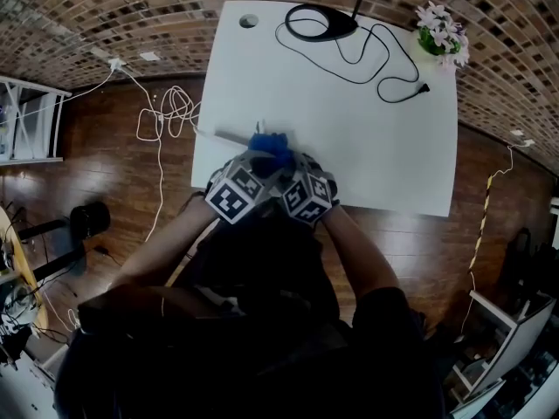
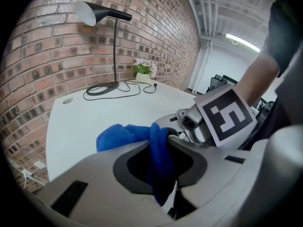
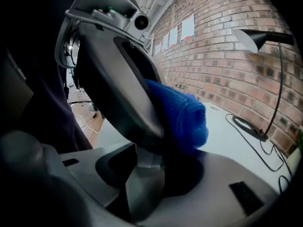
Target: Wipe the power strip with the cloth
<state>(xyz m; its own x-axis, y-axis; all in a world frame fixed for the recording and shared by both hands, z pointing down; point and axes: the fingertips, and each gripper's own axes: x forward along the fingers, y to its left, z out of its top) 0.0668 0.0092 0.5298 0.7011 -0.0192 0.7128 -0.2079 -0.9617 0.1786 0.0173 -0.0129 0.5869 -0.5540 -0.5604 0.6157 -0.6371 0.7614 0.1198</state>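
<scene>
A blue cloth (image 1: 272, 147) is bunched over the near left part of the white table (image 1: 384, 147). My left gripper (image 1: 264, 161) is shut on it; in the left gripper view the cloth (image 2: 158, 150) is pinched between the jaws (image 2: 161, 143) and spills out ahead. The pale power strip (image 1: 230, 136) sticks out to the left from under the cloth. My right gripper (image 1: 293, 169) sits right beside the left one. In the right gripper view its jaws (image 3: 147, 167) are closed on a pale grey piece, apparently the strip's end (image 3: 142, 171), with the cloth (image 3: 182, 115) just beyond.
A black desk lamp (image 1: 319, 20) with a looping cable (image 1: 384, 68) stands at the far side of the table. A pot of flowers (image 1: 441, 37) is at the far right corner. White cables (image 1: 166, 112) lie on the wooden floor to the left.
</scene>
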